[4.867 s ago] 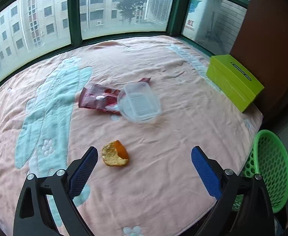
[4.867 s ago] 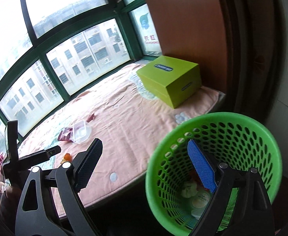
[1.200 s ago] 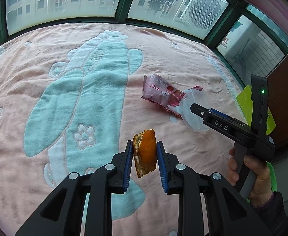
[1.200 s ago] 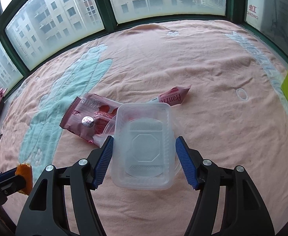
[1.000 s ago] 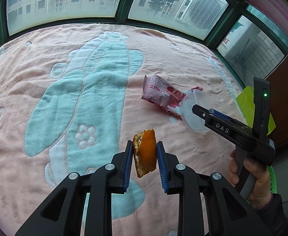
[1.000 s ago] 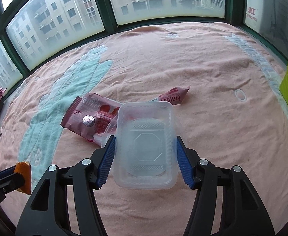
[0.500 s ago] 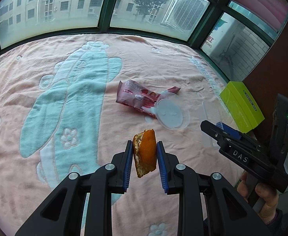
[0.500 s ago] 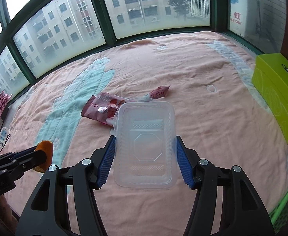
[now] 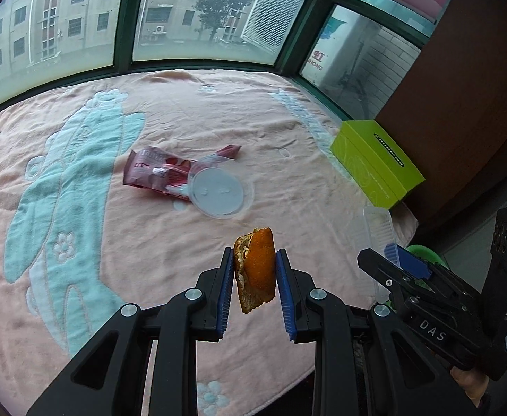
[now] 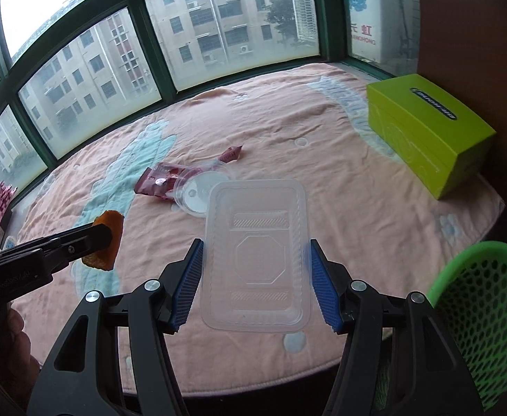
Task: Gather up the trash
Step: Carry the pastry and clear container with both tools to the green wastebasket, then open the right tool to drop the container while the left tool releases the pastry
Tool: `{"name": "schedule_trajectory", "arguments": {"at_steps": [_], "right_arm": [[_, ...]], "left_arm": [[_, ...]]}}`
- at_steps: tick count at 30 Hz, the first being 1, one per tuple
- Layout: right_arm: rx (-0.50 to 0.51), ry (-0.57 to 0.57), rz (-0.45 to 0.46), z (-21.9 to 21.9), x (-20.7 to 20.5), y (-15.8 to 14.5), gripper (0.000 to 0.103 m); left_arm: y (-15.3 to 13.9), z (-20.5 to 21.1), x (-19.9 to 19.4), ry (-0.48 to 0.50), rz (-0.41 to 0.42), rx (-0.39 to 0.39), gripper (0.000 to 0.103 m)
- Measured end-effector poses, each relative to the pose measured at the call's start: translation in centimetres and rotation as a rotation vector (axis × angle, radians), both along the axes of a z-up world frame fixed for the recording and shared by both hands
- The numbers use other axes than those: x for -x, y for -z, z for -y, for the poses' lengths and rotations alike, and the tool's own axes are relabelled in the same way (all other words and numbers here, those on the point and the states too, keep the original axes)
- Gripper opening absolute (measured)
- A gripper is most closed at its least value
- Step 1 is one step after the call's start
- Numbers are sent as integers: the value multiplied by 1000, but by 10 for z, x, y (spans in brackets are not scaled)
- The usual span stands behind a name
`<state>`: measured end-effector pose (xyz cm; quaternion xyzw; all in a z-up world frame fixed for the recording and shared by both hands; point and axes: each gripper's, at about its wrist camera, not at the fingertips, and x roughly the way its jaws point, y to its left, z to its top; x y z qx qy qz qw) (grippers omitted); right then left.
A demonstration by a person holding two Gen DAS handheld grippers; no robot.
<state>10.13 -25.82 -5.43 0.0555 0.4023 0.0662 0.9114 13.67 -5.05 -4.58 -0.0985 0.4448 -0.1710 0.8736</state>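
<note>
Both tongs lifted: peel [image 9: 255, 270], tray [image 10: 255, 256] clamped between.

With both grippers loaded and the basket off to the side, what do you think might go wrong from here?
1. The clear plastic tray is held only by its thin long edges in the right gripper; it may flex and pop out before reaching the green basket.
2. The orange peel in the left gripper is pinched low and sticks out above the pads, so it might pivot or slip.
3. The red wrapper and round lid overlap, complicating the next pick.
</note>
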Motion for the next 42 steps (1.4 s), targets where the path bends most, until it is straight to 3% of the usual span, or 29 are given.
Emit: {"name": "schedule_trajectory", "arguments": {"at_steps": [11, 27, 30, 40, 42], "right_arm": [[9, 185, 15, 76, 62, -8, 59], [53, 475, -9, 188, 130, 2, 61], [55, 510, -3, 200, 138, 3, 67], [40, 558, 30, 215, 164, -5, 69], [38, 566, 40, 216, 168, -8, 73]], "left_arm": [[-16, 72, 17, 158, 30, -1, 24], [-29, 162, 39, 349, 55, -23, 24], [-31, 175, 43, 378, 58, -29, 24], [-33, 217, 54, 470, 67, -50, 24], [-30, 228, 57, 492, 62, -60, 24]]}}
